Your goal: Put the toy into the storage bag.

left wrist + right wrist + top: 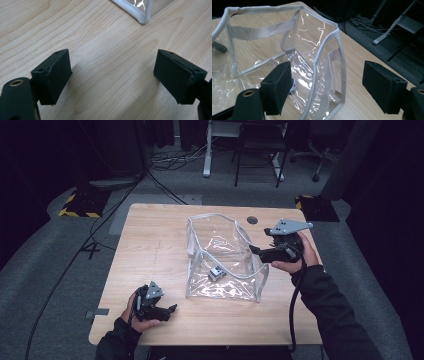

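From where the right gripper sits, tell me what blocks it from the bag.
Nothing visible does. The right gripper is open, its jaws either side of the bag's near white-edged wall. Bare table lies around it.

Work surface: a light wooden table (150, 250) with rounded corners and a round cable grommet (252, 220) near its far edge. A strip of grey tape (100, 312) sits at the near left edge. Floor: grey carpet (45, 270), dimly lit, surrounded by dark curtains or walls. Two black bases with yellow-black hazard striping (80, 205) (315, 206) stand at the far left and far right. Black cables (75, 260) run across the floor at the left. Beyond the table: a white desk leg (207, 150), a black frame stand (257, 155) and an office chair base (315, 157).
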Motion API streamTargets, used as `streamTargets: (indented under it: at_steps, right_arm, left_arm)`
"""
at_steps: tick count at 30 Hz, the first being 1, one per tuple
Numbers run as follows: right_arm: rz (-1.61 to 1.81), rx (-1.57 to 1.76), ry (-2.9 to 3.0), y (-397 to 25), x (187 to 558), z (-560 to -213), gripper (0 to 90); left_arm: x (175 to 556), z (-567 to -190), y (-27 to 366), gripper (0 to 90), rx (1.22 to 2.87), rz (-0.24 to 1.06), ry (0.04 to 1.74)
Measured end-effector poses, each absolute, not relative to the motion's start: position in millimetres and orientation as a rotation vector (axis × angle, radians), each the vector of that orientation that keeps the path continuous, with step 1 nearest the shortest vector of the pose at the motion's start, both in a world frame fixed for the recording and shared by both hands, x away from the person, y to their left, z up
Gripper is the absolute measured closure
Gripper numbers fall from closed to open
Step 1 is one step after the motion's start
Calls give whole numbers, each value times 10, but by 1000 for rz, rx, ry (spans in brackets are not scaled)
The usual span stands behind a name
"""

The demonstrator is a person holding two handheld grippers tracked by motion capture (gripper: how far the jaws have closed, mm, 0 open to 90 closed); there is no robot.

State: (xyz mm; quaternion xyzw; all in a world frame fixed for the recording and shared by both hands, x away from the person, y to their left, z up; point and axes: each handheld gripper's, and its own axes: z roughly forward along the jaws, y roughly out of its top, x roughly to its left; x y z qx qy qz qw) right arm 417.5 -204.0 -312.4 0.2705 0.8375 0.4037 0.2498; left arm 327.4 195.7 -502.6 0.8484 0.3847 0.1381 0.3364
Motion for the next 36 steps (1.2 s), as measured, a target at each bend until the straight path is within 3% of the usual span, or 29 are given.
streamTargets:
  at_steps: [36]
  right_arm:
    - [1038,877,2221,-2502,4331,-3182,242]
  left_arm:
    - [3274,-5026,1957,148,2212,360,1003]
